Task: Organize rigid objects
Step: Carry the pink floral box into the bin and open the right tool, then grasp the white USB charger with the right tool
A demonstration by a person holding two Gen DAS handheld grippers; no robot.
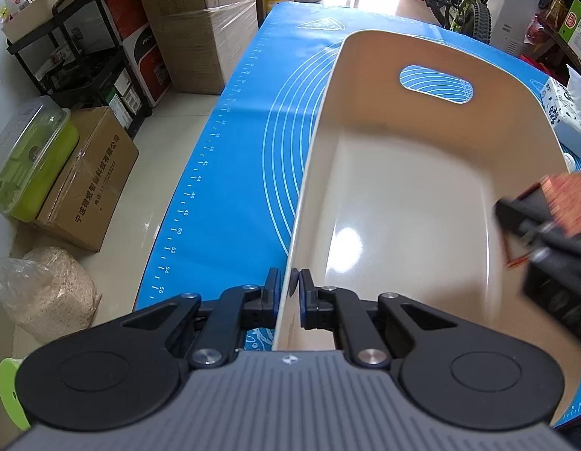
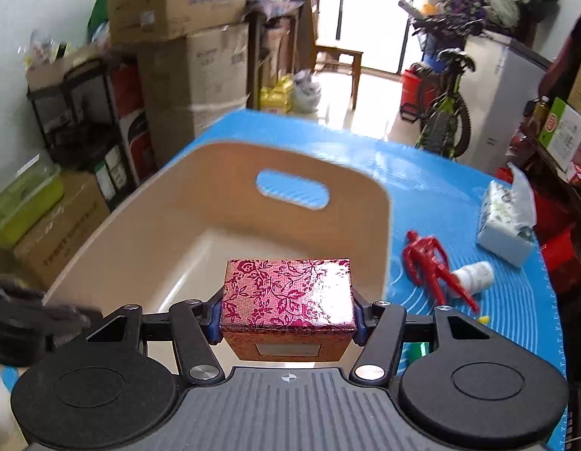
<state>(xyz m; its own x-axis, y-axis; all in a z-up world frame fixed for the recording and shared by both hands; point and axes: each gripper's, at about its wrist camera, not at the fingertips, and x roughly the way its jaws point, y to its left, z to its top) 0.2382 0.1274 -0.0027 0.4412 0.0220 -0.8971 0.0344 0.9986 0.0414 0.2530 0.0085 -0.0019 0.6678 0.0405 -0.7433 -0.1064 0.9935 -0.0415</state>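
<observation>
Box [image 2: 288,293] pinched by right fingers [image 2: 211,319] across its sides: stiff, light, slick foil. Left fingers [image 1: 271,293] clamped on bin [image 1: 316,143] rim, 6 o'clock.

The bin [image 2: 147,233] is cream throughout, with a glossy inner floor. The mat [image 1: 230,195] covering the table is bright blue, printed with pale concentric arcs and a white ruler scale along its edge. The box [image 2: 288,293] carries a magenta floral vine pattern on a pinkish, shiny ground; its lower side is tan. The figurine [image 2: 429,263] is solid red. The small bottle [image 2: 474,276] is white. The tissue pack [image 2: 504,221] is white with green print. Both grippers, left [image 1: 289,293] and right [image 2: 286,315], are black with blue jaw pads and grey ribbed housings.
</observation>
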